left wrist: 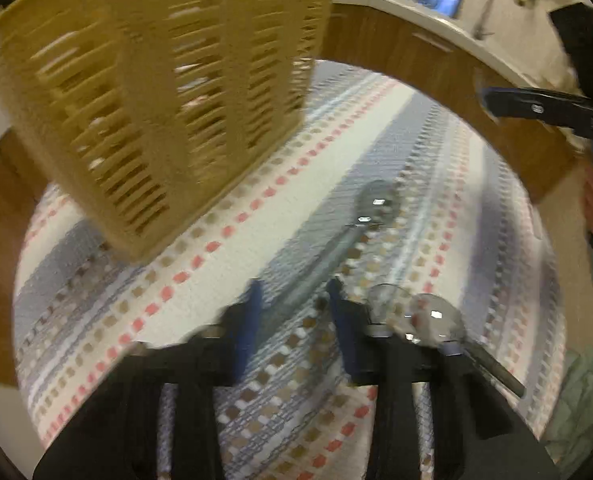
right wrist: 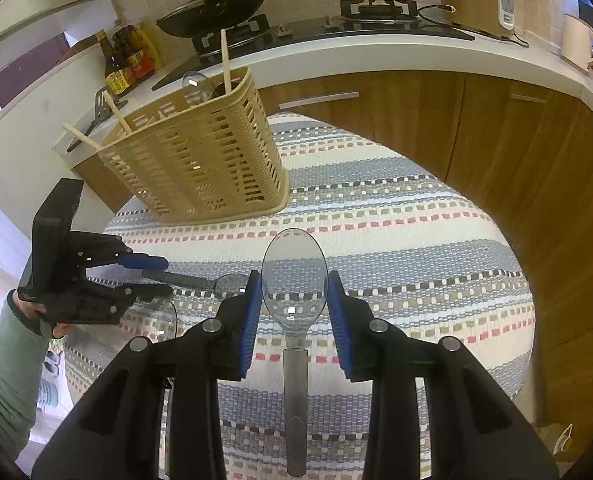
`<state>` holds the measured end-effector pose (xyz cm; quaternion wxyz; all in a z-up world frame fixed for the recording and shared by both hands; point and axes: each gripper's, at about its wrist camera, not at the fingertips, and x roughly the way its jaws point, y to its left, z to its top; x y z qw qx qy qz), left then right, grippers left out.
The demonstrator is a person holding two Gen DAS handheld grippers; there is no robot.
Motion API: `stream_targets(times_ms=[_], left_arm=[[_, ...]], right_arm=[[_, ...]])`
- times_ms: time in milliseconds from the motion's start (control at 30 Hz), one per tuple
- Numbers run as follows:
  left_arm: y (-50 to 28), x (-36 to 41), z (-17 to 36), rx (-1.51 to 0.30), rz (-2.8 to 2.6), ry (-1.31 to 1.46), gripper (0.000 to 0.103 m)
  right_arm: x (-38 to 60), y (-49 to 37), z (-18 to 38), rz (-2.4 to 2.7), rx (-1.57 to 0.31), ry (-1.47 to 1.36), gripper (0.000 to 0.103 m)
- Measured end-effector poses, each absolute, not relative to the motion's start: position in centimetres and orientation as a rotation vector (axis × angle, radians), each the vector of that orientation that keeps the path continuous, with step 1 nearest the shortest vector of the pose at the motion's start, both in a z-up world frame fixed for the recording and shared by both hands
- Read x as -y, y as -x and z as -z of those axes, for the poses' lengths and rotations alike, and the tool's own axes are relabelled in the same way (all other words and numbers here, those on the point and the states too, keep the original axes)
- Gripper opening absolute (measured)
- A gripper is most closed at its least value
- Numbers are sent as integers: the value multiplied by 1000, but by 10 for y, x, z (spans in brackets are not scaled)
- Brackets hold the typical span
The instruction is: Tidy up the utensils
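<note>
Two blue fingers (left wrist: 252, 320) of my left gripper (left wrist: 294, 292) straddle a grey-handled spoon (left wrist: 348, 236), bowl pointing away, on the striped cloth (left wrist: 436, 208); they stand slightly apart, grip unclear. My right gripper (right wrist: 294, 280) pinches a clear spoon (right wrist: 294, 276), bowl forward, basket (right wrist: 200, 156) far ahead-left

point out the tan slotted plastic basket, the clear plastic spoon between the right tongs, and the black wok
tan slotted plastic basket (right wrist: 200, 160), right wrist view, slotted front wall
clear plastic spoon (right wrist: 294, 276), right wrist view, bowl
black wok (right wrist: 212, 12), right wrist view, lid
</note>
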<state>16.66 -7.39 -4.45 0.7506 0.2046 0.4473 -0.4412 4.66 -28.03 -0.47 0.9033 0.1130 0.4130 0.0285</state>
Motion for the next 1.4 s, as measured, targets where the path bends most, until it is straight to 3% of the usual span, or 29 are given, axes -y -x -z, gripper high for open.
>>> stream_targets(times_ms=[33,233,333,400,433,467,500,600,667,800,867,933,1200,1400], left_arm=[[-166,71,44,-987,943,-429,0],[-144,23,46,-1072,692,-99,0],[-125,5,40,-999,704,-28,0],[-119,9,31,-943,734,-90,9],[-117,11,27,-927,760,-122,24],[-117,17,23,-921,820,-177,45],[-119,21,23,-937,843,-220,49],[-123,35,31,-980,870,-386,41],[-127,40,39,-1017,865,-469,30],[-122,48,44,-995,876,-564,31],[-119,49,42,-984,813,-572,15],[-118,45,43,-997,737,-520,10],[-71,-11,43,-1089,439,-98,10],[-36,-10,50,-1143,448,-25,14]], right_arm=[[279,-46,4,-62,-853,-235,30],[269,-44,1,-84,-844,-244,30],[263,-44,3,-99,-853,-245,30],[260,-43,3,-108,-857,-247,30],[259,-41,2,-110,-855,-247,30],[258,-38,1,-109,-849,-246,30],[257,-36,0,-107,-844,-248,30],[260,-31,-1,-102,-837,-263,30],[262,-29,1,-98,-844,-272,30],[264,-31,5,-92,-858,-276,30],[264,-31,5,-96,-856,-283,30],[262,-29,3,-96,-849,-285,30],[259,-26,7,-112,-853,-303,30],[255,-27,11,-134,-860,-309,30]])
